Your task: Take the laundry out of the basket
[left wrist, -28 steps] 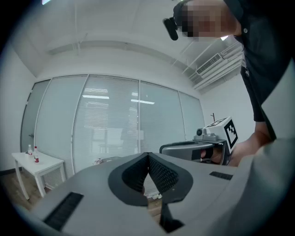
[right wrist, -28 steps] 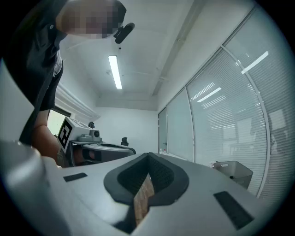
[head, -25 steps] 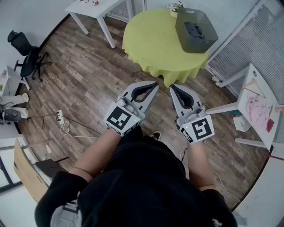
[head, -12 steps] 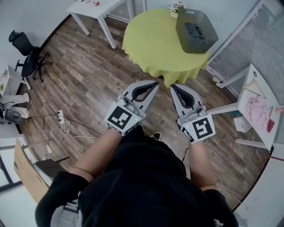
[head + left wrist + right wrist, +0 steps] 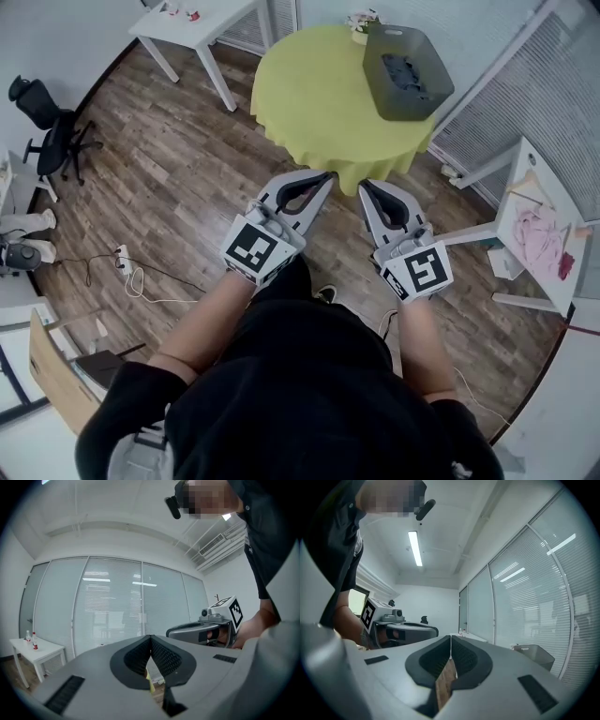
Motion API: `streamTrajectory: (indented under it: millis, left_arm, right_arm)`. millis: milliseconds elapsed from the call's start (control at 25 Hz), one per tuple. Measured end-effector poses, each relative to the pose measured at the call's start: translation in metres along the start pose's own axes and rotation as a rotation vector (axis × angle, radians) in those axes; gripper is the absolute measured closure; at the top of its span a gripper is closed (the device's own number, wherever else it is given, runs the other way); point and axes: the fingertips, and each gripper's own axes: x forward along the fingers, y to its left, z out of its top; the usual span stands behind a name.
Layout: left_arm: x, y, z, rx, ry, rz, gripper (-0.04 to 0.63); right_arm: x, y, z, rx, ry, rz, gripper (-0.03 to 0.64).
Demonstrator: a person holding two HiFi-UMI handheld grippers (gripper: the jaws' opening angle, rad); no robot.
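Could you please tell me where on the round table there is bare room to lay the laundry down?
The whole left half and the near edge of the yellow-green tablecloth are bare, bordered on the right by the grey basket. The far right is crowded: the basket sits there, with a small plant at its far corner.

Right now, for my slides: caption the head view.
Left gripper and right gripper, shut and empty, face the basket on the table.

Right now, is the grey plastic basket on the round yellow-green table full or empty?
Not empty: dark items lie low inside the basket; mostly unfilled.
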Motion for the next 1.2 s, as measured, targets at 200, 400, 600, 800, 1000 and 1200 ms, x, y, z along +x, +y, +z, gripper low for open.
streamTrajectory:
  millis: [200,400,600,800,1000,1200]
  left_arm:
    - [0.021,0.029,-0.005,-0.011,0.002,-0.023,0.586]
    - [0.043,0.061,-0.001,-0.011,-0.005,-0.046,0.586]
    - [0.057,0.09,-0.006,-0.015,0.01,-0.069,0.586]
    - [0.07,0.12,-0.012,-0.031,0.001,-0.081,0.586]
    - [0.078,0.149,-0.015,-0.03,0.011,-0.096,0.586]
    - [0.089,0.175,-0.016,-0.038,-0.01,-0.103,0.586]
  right_arm:
    - [0.028,-0.024,-0.003,0.012,0.008,-0.03,0.594]
    - [0.061,-0.045,-0.002,0.013,0.013,-0.045,0.594]
    - [0.093,-0.058,-0.005,0.014,0.021,-0.048,0.594]
    - [0.125,-0.072,-0.011,0.017,0.031,-0.052,0.594]
    - [0.154,-0.081,-0.01,0.017,0.032,-0.051,0.594]
    - [0.177,-0.094,-0.016,0.022,0.044,-0.067,0.594]
